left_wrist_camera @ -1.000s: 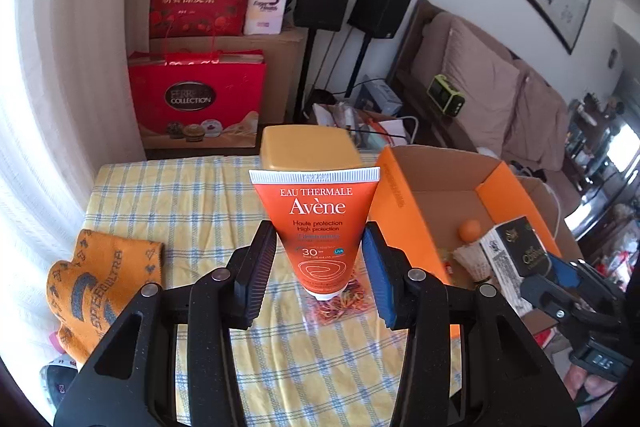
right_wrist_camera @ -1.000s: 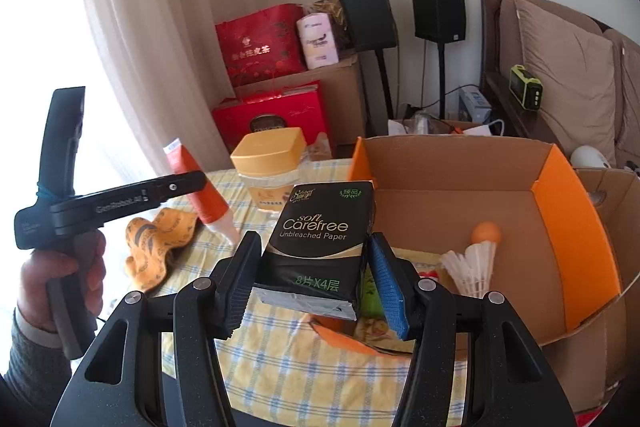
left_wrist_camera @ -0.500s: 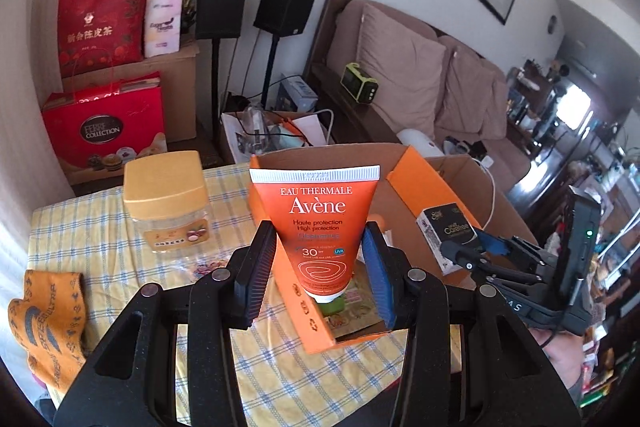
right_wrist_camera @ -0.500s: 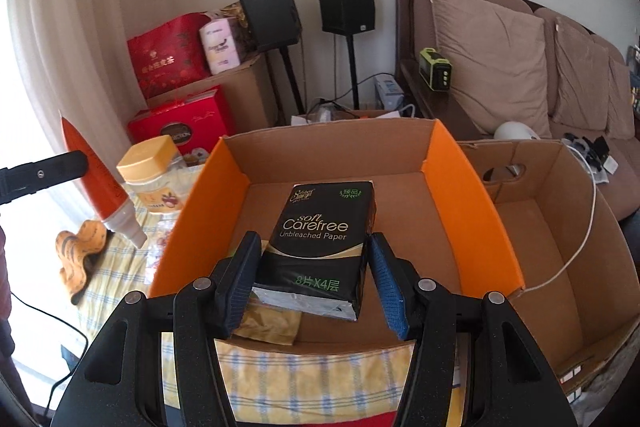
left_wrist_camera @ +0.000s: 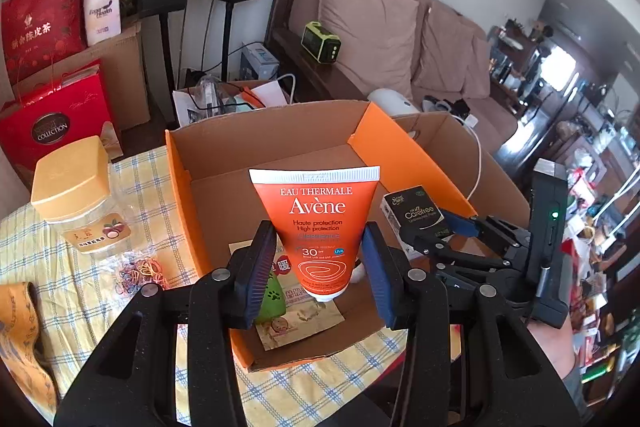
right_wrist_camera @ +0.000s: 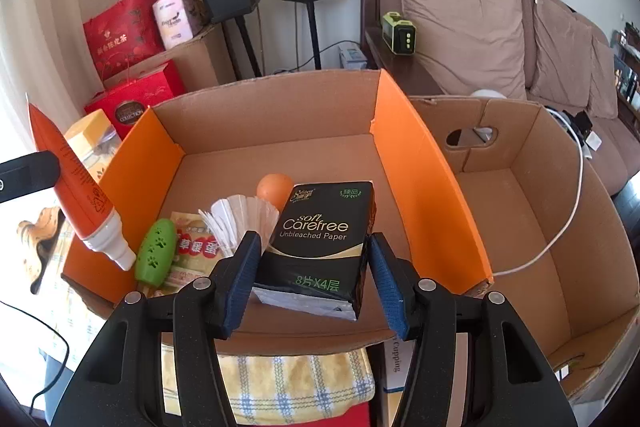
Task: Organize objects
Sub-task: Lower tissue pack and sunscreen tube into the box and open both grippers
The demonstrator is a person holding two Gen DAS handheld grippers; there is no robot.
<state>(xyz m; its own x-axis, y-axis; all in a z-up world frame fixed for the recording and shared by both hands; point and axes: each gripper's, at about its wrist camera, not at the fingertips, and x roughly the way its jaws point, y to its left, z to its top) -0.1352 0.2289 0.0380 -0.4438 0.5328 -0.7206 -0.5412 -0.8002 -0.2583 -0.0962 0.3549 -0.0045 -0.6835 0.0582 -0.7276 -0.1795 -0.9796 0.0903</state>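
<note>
My left gripper (left_wrist_camera: 318, 269) is shut on an orange Avène sunscreen tube (left_wrist_camera: 318, 227), cap down, held over the front left of the orange-walled cardboard box (left_wrist_camera: 404, 155). My right gripper (right_wrist_camera: 312, 279) is shut on a black Carefree tissue pack (right_wrist_camera: 320, 239), held over the box's front part (right_wrist_camera: 428, 187). In the box lie a green paw-print case (right_wrist_camera: 156, 255), a shuttlecock (right_wrist_camera: 236, 219), an orange ball (right_wrist_camera: 274, 187) and a flat packet (right_wrist_camera: 192, 247). The tube also shows in the right wrist view (right_wrist_camera: 76, 187), the tissue pack in the left wrist view (left_wrist_camera: 416, 215).
A jar with a yellow lid (left_wrist_camera: 80, 203), loose rubber bands (left_wrist_camera: 140, 273) and an orange cloth (left_wrist_camera: 20, 331) sit on the checked tablecloth (left_wrist_camera: 160, 187) left of the box. A larger plain cardboard box (right_wrist_camera: 560, 227) with a white cable stands to the right. Sofa and speakers behind.
Both grippers have moved over the orange box with their loads. The left one swung right from above the table, past the jar; the right one came lower into the box.
</note>
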